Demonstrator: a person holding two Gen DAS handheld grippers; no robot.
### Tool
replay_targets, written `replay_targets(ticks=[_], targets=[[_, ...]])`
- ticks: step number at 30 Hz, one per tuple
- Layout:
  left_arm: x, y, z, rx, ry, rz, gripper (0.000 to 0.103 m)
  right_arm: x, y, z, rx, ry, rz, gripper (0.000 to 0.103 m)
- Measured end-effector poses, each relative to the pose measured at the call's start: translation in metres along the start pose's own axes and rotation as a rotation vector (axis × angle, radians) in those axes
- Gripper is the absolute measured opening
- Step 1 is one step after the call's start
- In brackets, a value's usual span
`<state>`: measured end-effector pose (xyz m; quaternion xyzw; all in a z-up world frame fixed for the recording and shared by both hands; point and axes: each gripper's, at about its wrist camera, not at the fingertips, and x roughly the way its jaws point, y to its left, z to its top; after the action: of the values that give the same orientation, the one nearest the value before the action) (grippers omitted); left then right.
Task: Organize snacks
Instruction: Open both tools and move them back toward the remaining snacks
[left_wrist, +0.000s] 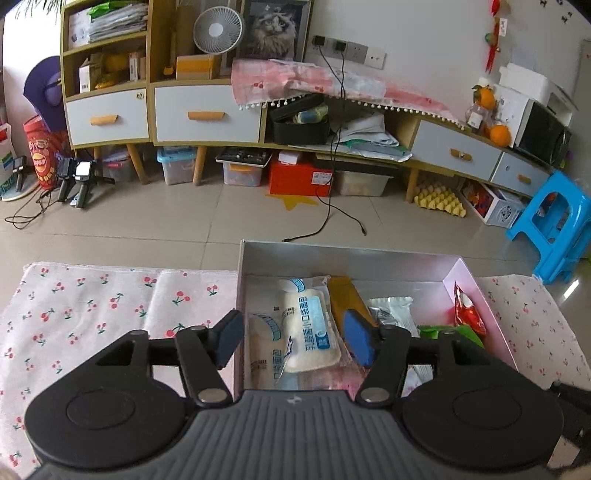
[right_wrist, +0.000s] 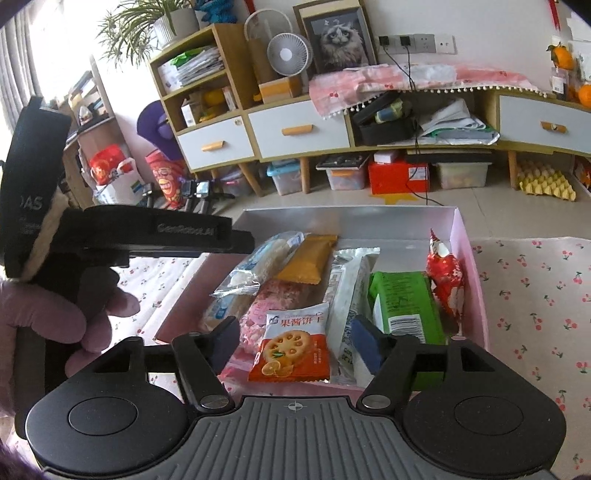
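Note:
A pink open box (left_wrist: 480, 291) (right_wrist: 466, 251) on the cherry-print cloth holds several snack packets. My left gripper (left_wrist: 291, 341) is open and empty above the box's left part, over white bread packets (left_wrist: 312, 325), next to a mustard packet (left_wrist: 341, 295). My right gripper (right_wrist: 295, 341) is open and empty over the box's near edge, above an orange biscuit packet (right_wrist: 293, 350). Beside it lie a green carton (right_wrist: 406, 302), a silver-white packet (right_wrist: 349, 295), a red packet (right_wrist: 445, 277), a mustard packet (right_wrist: 308, 258) and bread packets (right_wrist: 255, 269). The left gripper's body (right_wrist: 147, 232) shows at the left.
The cherry-print cloth (left_wrist: 92, 314) (right_wrist: 535, 295) covers the table on both sides of the box. Beyond lies a tiled floor with a cable (left_wrist: 328, 218), a low cabinet with drawers (left_wrist: 207, 114), storage bins and a blue stool (left_wrist: 554, 221).

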<state>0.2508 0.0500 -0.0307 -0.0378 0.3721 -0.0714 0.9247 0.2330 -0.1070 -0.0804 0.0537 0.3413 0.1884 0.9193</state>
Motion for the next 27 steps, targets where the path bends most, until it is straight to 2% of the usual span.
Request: replay_targets(ticks=[3,5,8,16,27], targets=[[-0.01,-0.002,-0.002,0.016,-0.013,0.008,0.072,-0.01,0.0,0.002,-0.021,0.005,-0.01,0.073],[-0.016,-0.003,-0.003,0.021,-0.014,0.014,0.075,-0.016,-0.001,0.003,-0.035,0.006,-0.025,0.074],[-0.022,-0.004,-0.008,0.021,-0.005,0.022,0.081,-0.027,-0.001,0.004,-0.033,-0.001,-0.041,0.083],[-0.045,-0.007,-0.021,0.049,-0.005,0.066,0.101,-0.057,0.006,0.0,-0.07,-0.004,-0.053,0.09],[-0.066,-0.011,-0.044,0.111,0.022,0.066,0.102,-0.082,0.009,-0.014,-0.073,-0.006,-0.055,0.095]])
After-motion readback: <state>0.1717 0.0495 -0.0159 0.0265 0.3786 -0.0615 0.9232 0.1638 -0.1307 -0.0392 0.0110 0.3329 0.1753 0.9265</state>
